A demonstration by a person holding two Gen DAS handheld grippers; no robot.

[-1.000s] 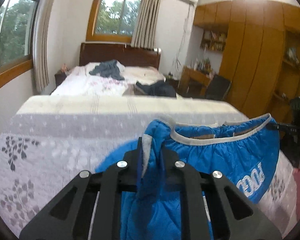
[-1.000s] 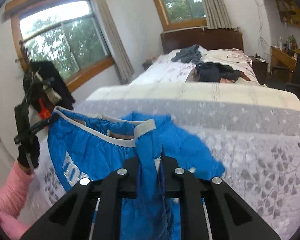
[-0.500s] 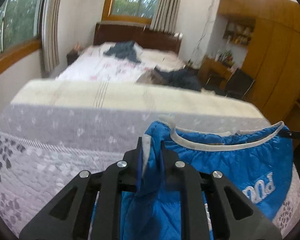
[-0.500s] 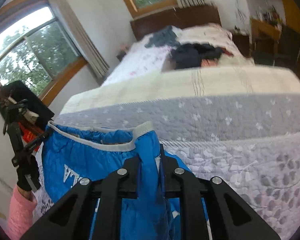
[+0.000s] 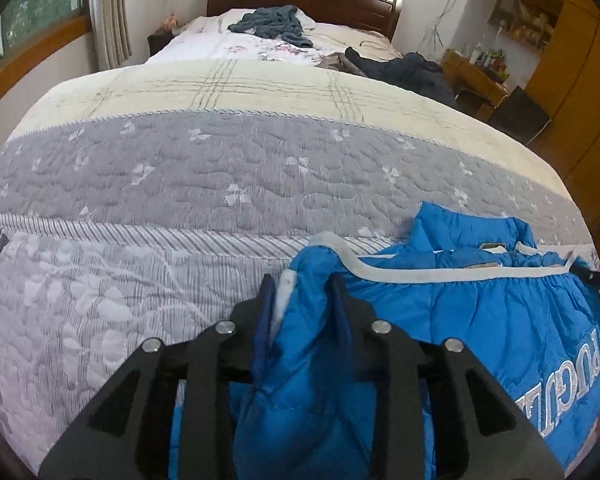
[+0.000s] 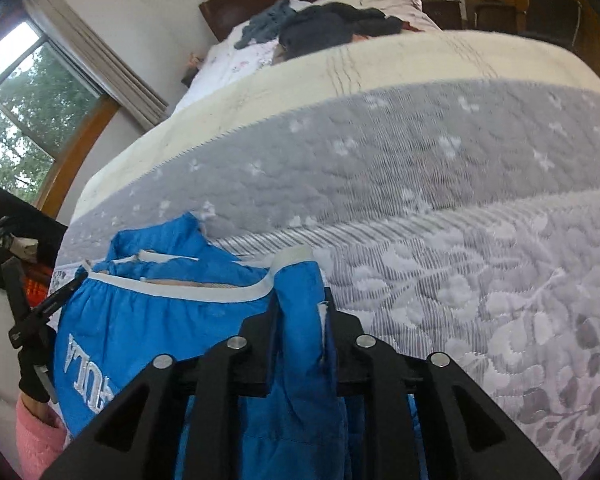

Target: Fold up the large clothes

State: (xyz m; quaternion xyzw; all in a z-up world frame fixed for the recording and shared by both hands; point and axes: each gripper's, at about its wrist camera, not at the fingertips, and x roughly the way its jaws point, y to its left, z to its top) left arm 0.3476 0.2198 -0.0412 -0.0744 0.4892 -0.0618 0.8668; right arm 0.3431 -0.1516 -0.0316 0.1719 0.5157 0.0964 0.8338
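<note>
A puffy, quilted blue jacket (image 5: 480, 320) with a smooth white-grey trim band along its upper edge and silvery embroidered lettering is held stretched between two black grippers above the near end of the bed; the left gripper (image 5: 300, 292) has its flat, angular jaws pinched narrow on one bunched corner of the padded fabric; the right gripper (image 6: 300, 312) clamps the other corner the same way, the trim folding over its tips. In the right wrist view a pink sleeve (image 6: 36, 436) shows at the left edge. The quilt (image 5: 180, 184) below is stitched in a pebbled pattern, grey with small white flowers, then a striped band, then pale leaf shapes; beyond lies a cream blanket (image 5: 240, 88) with thin crossed lines. Two rumpled dark garments lie farther off: a grey-blue one (image 5: 272, 26) and a black one (image 5: 408, 70).
</note>
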